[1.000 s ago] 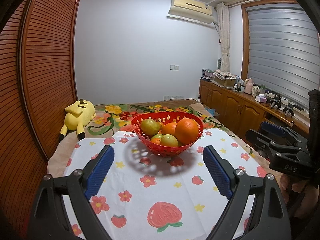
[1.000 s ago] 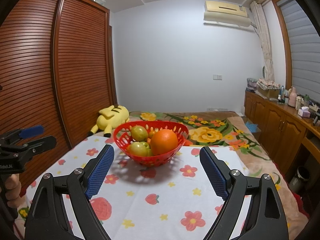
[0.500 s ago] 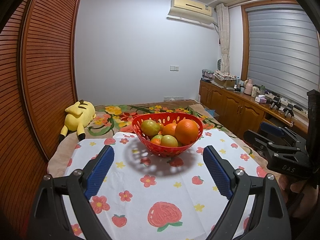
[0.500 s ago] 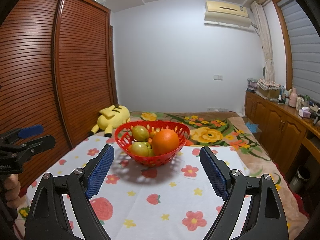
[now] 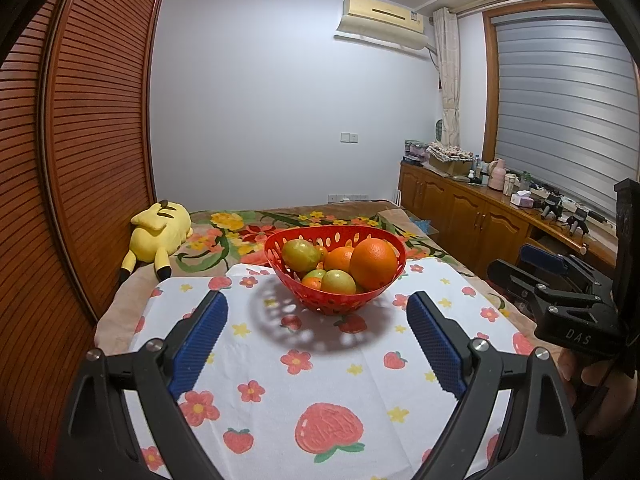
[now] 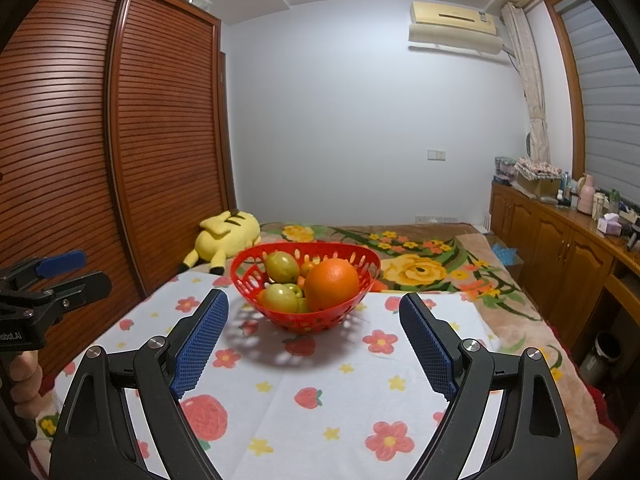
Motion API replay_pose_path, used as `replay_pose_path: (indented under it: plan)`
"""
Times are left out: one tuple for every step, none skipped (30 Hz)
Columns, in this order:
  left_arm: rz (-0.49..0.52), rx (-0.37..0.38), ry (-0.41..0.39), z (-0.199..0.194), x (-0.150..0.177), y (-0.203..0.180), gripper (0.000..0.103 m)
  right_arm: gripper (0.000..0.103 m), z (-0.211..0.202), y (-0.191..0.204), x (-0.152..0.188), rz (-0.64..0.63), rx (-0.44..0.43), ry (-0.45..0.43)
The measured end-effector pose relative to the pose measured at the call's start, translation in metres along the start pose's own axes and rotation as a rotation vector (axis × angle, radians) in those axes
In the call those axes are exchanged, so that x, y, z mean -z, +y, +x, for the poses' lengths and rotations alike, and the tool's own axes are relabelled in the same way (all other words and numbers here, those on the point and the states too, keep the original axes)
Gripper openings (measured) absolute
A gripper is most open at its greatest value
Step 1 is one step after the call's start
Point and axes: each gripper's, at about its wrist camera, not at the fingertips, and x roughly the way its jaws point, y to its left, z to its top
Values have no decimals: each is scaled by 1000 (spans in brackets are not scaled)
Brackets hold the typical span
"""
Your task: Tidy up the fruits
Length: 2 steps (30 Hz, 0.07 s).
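1. Left gripper [image 5: 318,322]: jaws spread wide, nothing held between them. Right gripper [image 6: 312,318]: same, wide apart and empty. Both are held above the cloth, short of the basket.
2. Fruit is found in the red basket [image 5: 340,307], centre of both frames, just above the gap between each pair of blue pads [image 5: 200,344].
3. Basket stands on a white flowered cloth [image 5: 320,376] that fills the lower half of the frames; no loose fruit is seen on it.
4. Large orange [image 5: 374,263] is piled highest, right of centre; judged firm, fairly heavy, dimpled skin, so a good grip is expected. It should be taken across its widest part from above.
5. Green fruits [image 5: 301,255] are judged smooth and smaller; slip is likely if pinched off-centre. Small oranges [image 5: 339,259] are partly buried, hard to reach first.
6. Basket is judged light plastic with a perforated wall; it could slide or tip if a fruit is dragged against the rim.
7. Yellow plush toy [image 5: 158,234] lies at left of the frame, well apart from the basket.
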Motion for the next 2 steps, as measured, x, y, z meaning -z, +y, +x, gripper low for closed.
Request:
replay_pose_path:
  plan:
    - [1,0,0,0,0,0,93,89,0,1,0,0,1,0]
    - [1,-1,0,0,0,0,93,89,0,1,0,-1,1,0]
